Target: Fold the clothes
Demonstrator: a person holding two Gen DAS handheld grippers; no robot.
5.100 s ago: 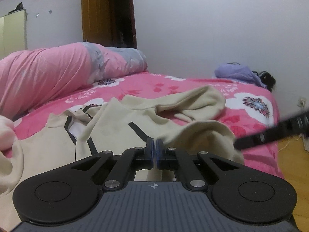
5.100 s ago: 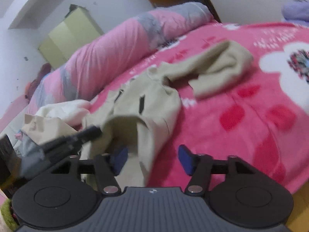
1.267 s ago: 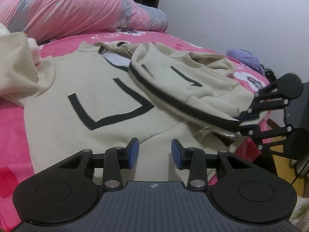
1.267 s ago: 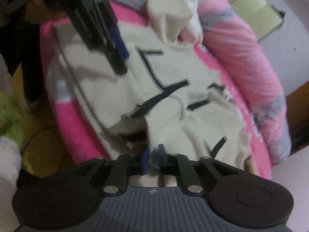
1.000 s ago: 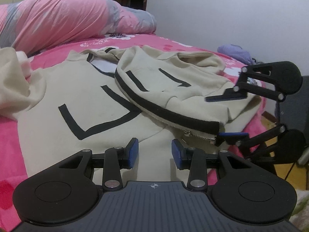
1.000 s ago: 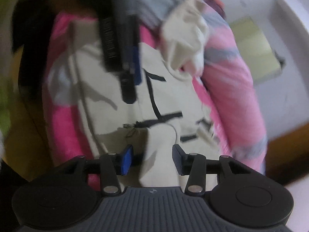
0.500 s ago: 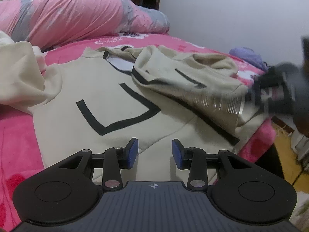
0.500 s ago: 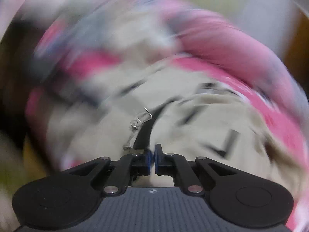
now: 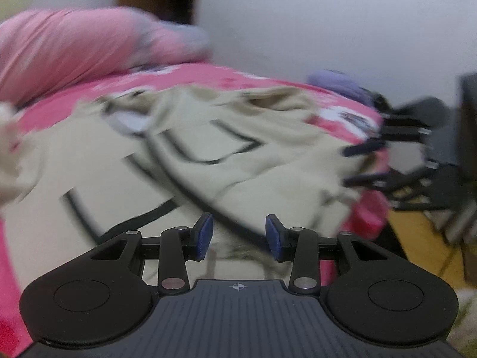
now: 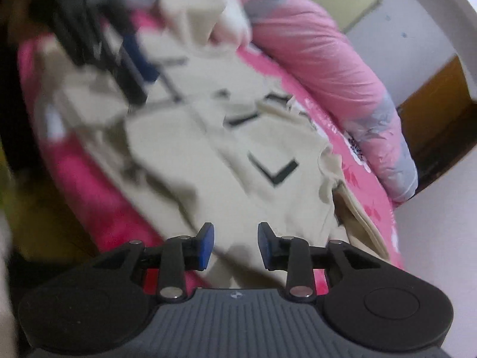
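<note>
A beige zip jacket [image 9: 238,161] with black chevron stripes lies spread on the pink floral bed [image 9: 244,80]; its right front panel is folded across the middle. My left gripper [image 9: 238,232] hovers open over the jacket's lower hem, its pads clear of the cloth. In the right wrist view the same jacket [image 10: 208,161] fills the middle. My right gripper [image 10: 232,244] hangs over the jacket's edge, its jaws opening, with cloth below them but no pad pressing on it. It shows in the left wrist view as the right gripper [image 9: 362,162] at the jacket's right edge.
A rolled pink and grey quilt [image 9: 89,44] lies along the head of the bed. A cream garment [image 10: 202,9] is heaped at the jacket's far side. A purple cloth [image 9: 337,85] sits at the far corner. Wooden floor [image 9: 417,238] lies beyond the bed's edge.
The right gripper closed on the jacket's zip edge, pulled it, and has since let go with jaws apart. The panel now lies flatter across the jacket. The left gripper shifted slightly, still open.
</note>
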